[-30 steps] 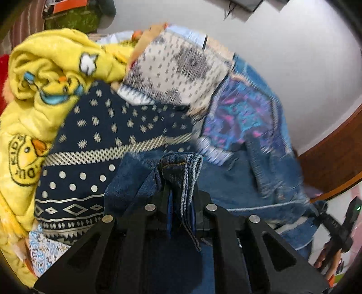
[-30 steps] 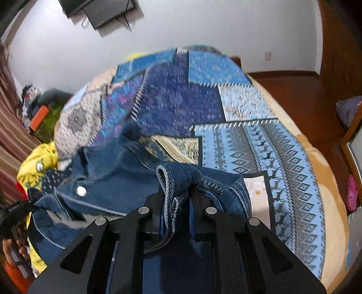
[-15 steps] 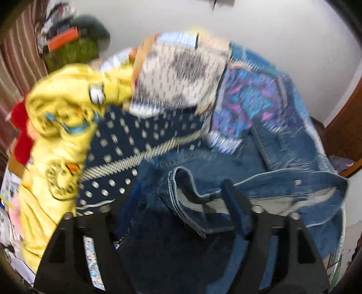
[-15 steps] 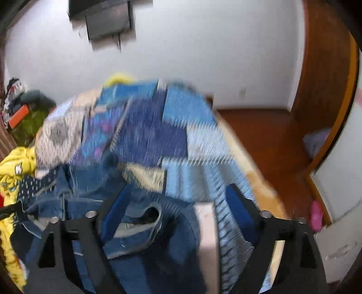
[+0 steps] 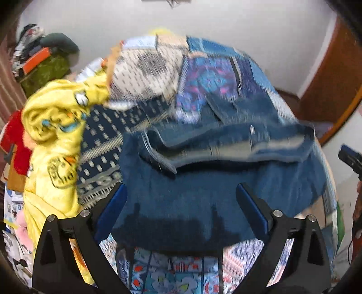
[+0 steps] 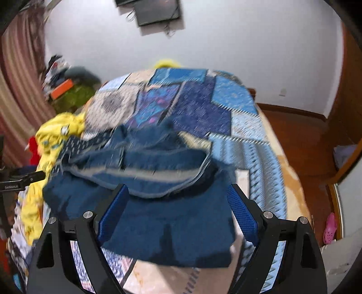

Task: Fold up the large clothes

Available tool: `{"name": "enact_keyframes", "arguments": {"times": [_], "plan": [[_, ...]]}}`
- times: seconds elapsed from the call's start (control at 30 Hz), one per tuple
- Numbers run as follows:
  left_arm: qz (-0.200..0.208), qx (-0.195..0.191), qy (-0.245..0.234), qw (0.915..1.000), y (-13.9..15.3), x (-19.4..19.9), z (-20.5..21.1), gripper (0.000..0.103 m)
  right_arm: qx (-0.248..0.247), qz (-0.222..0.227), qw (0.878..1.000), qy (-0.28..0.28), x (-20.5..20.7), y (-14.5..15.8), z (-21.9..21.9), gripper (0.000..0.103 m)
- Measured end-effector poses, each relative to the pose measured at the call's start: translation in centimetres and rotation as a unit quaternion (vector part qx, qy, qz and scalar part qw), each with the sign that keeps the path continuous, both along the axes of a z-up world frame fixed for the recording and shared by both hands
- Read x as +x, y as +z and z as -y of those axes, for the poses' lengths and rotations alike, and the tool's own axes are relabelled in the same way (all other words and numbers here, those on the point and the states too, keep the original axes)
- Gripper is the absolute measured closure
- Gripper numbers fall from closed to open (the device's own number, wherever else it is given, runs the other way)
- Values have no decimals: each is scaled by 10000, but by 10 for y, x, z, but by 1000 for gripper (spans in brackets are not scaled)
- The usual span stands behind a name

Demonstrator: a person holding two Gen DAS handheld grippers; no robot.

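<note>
A blue denim jacket [image 5: 215, 181] lies folded over on the patchwork bedspread [image 5: 217, 74], its collar and lighter lining showing across the fold. My left gripper [image 5: 181, 196] is open and empty, raised above the jacket's near part. The jacket [image 6: 158, 203] also shows in the right wrist view, lying on the bedspread [image 6: 248, 147]. My right gripper [image 6: 177, 196] is open and empty above the jacket's near edge. Both views are motion blurred.
A yellow duck-print garment [image 5: 56, 140] and a navy patterned cloth [image 5: 106, 140] are heaped left of the jacket. Clutter with a green bundle [image 5: 43, 70] stands at the far left. A wooden floor [image 6: 301, 135] lies right of the bed. A screen [image 6: 156, 11] hangs on the wall.
Both grippers were shut on denim folds a second ago. They have opened, let go of the jacket and pulled back and up. The jacket now lies folded over on the bed.
</note>
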State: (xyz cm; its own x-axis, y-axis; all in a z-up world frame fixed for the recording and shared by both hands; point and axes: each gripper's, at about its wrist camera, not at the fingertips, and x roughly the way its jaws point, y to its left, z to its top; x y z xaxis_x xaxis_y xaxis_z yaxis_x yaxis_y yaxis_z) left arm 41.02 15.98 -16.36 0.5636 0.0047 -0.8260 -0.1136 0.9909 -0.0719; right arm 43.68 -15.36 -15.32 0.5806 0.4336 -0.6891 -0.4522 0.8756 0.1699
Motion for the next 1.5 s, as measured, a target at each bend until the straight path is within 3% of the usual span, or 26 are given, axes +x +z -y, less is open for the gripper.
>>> {"name": "enact_keyframes", "arguments": {"times": [0.13,0.3,0.43,0.5,0.67,0.8,0.93,1.03,1.1,1.3,1.5], "plan": [[-215,-216,-159,9994,-26,-2,8,6,-76,-277,9994,203,-2,-27,-14,16],[-634,-256,-230,9974,-64,19,13,6,-167,-983,9940,440,12,-71,-37,16],[-776,-307,-197,9963,-80,35,7,6,-532,-1070,9913,556,23,-88,-55,14],[-731,-139,-243,9969,-79,46,5,5,-582,-978,9910,703,28,-87,-62,4],[-764,120,-192,9968,-76,78,-7,5,-676,-994,9895,804,60,-84,-75,4],[-629,101,341,9974,-63,111,-32,6,-446,-1038,9930,358,93,-77,-73,4],[-65,84,959,9953,-33,121,-54,6,-1,-723,9963,-468,104,-60,-60,4],[277,-262,1132,9928,-14,113,-61,6,361,-551,9959,-614,98,-46,-54,4],[359,-306,1015,9937,-8,103,-55,6,430,-498,9966,-502,87,-39,-55,4],[93,104,162,9998,-18,76,-8,6,267,-271,9990,214,40,-32,-77,4],[-169,144,-473,9986,-43,50,36,6,-38,-362,9970,681,16,-54,-96,4]]}}
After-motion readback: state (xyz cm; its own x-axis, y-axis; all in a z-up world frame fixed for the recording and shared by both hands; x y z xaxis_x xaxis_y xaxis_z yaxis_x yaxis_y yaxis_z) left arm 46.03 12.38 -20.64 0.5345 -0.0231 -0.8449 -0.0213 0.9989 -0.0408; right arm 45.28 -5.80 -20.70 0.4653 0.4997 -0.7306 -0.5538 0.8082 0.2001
